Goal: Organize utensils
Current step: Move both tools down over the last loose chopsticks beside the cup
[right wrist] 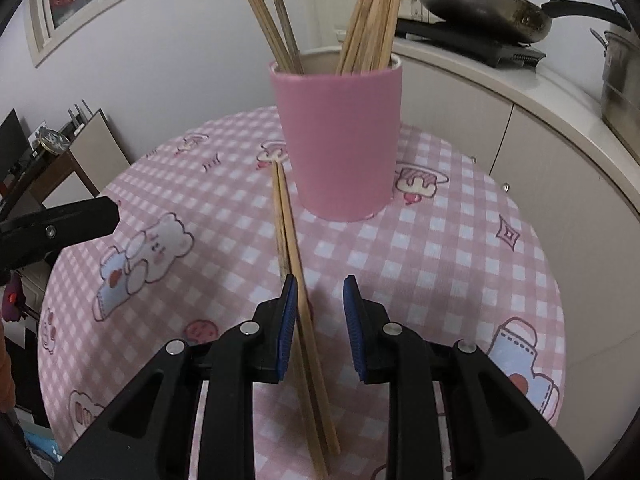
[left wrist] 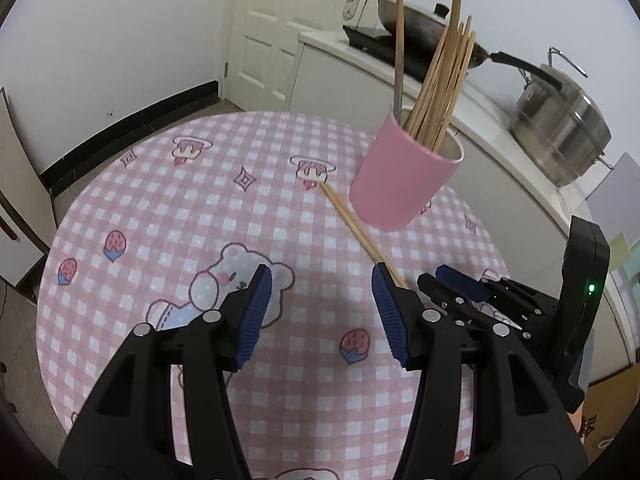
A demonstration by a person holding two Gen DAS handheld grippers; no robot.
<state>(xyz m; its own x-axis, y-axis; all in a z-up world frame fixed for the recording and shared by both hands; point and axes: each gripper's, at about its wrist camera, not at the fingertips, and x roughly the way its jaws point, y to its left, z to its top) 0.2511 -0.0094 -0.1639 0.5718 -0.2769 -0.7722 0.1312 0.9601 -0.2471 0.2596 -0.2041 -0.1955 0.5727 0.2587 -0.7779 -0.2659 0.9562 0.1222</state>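
A pink cup (left wrist: 404, 176) (right wrist: 338, 140) stands on the round table and holds several wooden chopsticks (left wrist: 440, 80) (right wrist: 372, 16). A loose pair of chopsticks (right wrist: 294, 264) (left wrist: 356, 224) lies flat on the cloth beside the cup. My right gripper (right wrist: 320, 304) is open and low over the pair, which runs between its fingers, close to the left pad (right wrist: 289, 320). My left gripper (left wrist: 322, 300) is open and empty above the cloth, left of the pair. The right gripper's body (left wrist: 520, 304) shows in the left wrist view.
The table wears a pink checked cloth (left wrist: 200, 216) (right wrist: 460, 264) with cartoon bears. Behind it a white counter (left wrist: 500, 128) carries a frying pan (right wrist: 480, 4) on a hob and a steel pot (left wrist: 560, 132). A door (left wrist: 280, 20) stands at the back.
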